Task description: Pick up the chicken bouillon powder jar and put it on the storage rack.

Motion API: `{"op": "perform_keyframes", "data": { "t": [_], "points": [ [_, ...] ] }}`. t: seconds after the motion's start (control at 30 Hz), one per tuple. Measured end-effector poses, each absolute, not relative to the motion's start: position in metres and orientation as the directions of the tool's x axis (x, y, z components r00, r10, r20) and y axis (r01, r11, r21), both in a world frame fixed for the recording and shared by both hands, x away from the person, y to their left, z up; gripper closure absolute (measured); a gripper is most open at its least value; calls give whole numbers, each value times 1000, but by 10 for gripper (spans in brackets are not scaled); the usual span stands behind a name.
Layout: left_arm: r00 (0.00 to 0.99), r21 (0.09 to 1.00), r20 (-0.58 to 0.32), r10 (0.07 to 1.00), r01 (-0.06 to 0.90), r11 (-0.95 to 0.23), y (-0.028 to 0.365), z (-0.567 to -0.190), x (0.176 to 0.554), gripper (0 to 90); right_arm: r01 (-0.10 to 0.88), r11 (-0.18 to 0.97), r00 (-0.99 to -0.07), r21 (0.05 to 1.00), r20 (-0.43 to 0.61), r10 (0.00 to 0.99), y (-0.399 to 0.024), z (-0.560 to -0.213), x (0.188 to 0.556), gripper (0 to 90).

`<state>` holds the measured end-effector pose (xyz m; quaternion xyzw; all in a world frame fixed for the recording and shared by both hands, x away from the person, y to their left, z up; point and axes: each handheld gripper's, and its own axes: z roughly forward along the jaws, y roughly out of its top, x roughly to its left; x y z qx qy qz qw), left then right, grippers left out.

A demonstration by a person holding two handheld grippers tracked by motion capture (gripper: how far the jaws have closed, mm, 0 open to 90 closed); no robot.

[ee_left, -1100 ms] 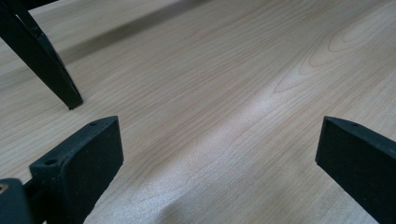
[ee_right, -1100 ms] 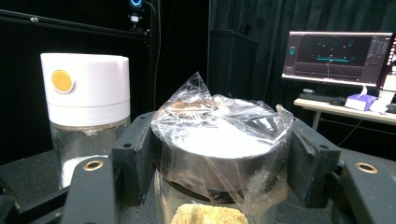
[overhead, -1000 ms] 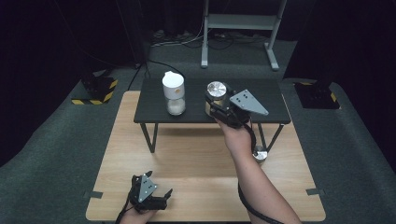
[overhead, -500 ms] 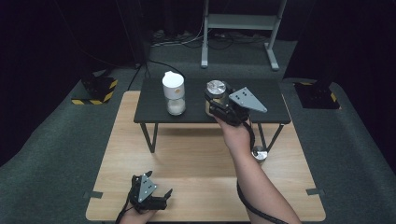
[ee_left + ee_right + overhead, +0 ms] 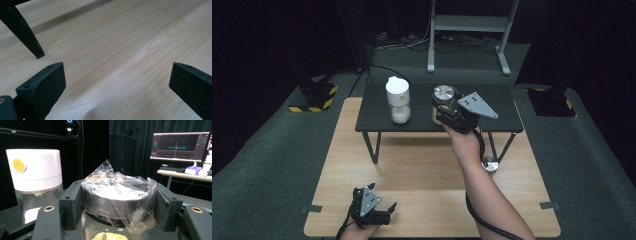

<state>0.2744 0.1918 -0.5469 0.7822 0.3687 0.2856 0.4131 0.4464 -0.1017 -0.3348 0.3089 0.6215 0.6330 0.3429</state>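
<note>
- Left gripper: low at the near edge of the wooden table, left of centre; jaws spread wide, nothing between them, bare wood grain under them in the left gripper view
- White-capped jar: upright on the small black table, left of centre; white powder in the glass base; stands apart from the neighbouring jar
- Metal-lidded jar: upright on the black table, right of the white-capped jar; lid wrapped in crinkled clear film; yellowish contents visible below
- Right gripper: jaws closed on the lid's two sides, pads pressed against the film
- Small round metal piece: on the wooden table, beside the right forearm
</note>
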Motion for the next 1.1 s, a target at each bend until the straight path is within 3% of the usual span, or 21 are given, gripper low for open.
{"op": "perform_keyframes", "data": {
  "t": [0.4,0.87,1.1],
  "points": [
    [566,857,141,812,341,-387,192,-547,274,10,-37,11,-574,999,-31,818,-102,-333,445,331],
    [564,856,141,813,343,-387,192,-547,275,10,-13,7,-575,1000,-14,818,-102,-331,441,63],
    [563,855,142,814,344,-388,192,-547,275,10,-13,16,-590,1000,-20,807,-104,-330,436,0]
  ]
}}
